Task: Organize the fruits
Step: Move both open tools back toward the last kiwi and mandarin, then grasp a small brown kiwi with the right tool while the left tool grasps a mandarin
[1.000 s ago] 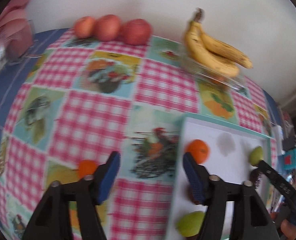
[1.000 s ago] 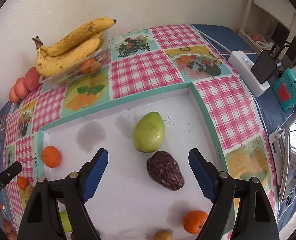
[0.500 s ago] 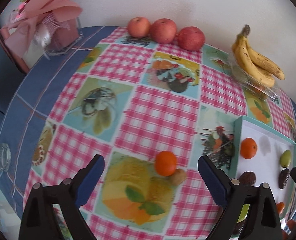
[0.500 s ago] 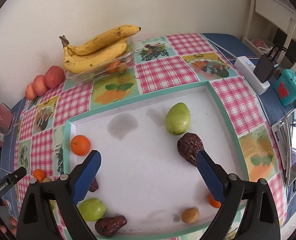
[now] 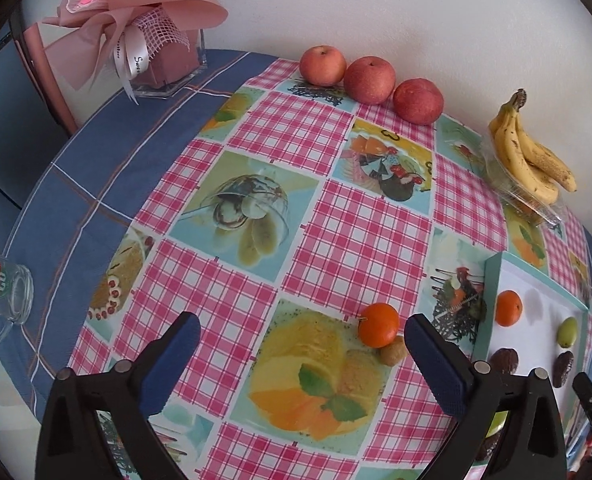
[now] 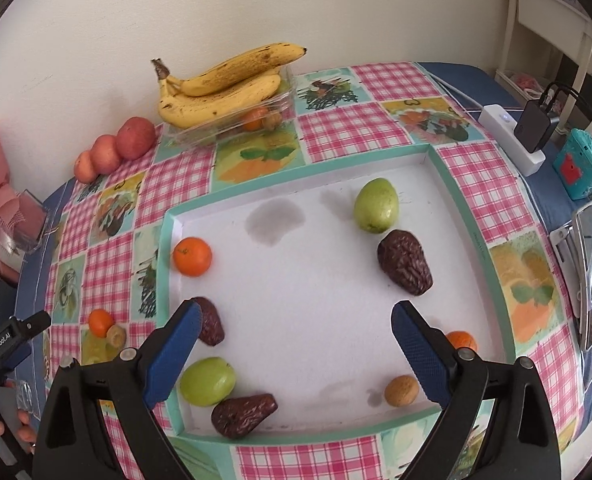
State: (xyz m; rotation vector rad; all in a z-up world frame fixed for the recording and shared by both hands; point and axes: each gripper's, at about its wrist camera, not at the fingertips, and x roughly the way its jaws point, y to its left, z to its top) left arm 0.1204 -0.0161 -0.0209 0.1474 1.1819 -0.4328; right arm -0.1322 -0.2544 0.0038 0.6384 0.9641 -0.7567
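Left wrist view first: I'm holding the left gripper (image 5: 302, 354) above the checked tablecloth (image 5: 336, 216), jaws wide apart with nothing between them. A loose tangerine (image 5: 378, 325) is sitting on the cloth touching a small brown nut (image 5: 393, 353), just beside the right blue pad (image 5: 436, 364) and near the tray's left rim. Three apples (image 5: 370, 80) are lining the far edge against the wall, bananas (image 5: 530, 158) are resting on a clear punnet (image 5: 530, 200) towards the far right corner, and a pink bouquet (image 5: 136, 20) and a glass mug (image 5: 4, 300) are occupying the blue left side.

Right wrist view now: the right gripper (image 6: 292, 356) is hovering over the white tray (image 6: 472, 208), jaws spread and empty. Inside I'm seeing a tangerine (image 6: 192, 256) by the left wall, a green pear (image 6: 376, 205) touching a dark wrinkled fruit (image 6: 404, 267) towards the far right, and another dark fruit (image 6: 210, 321) partly hidden behind the left pad (image 6: 172, 360). Near the front edge a green fruit (image 6: 207, 381) is lying beside a third dark one (image 6: 243, 415), with a walnut (image 6: 401, 390) and a half-hidden tangerine (image 6: 462, 340) by the right pad. A power strip (image 6: 512, 138) is sitting past the tray's far right corner.
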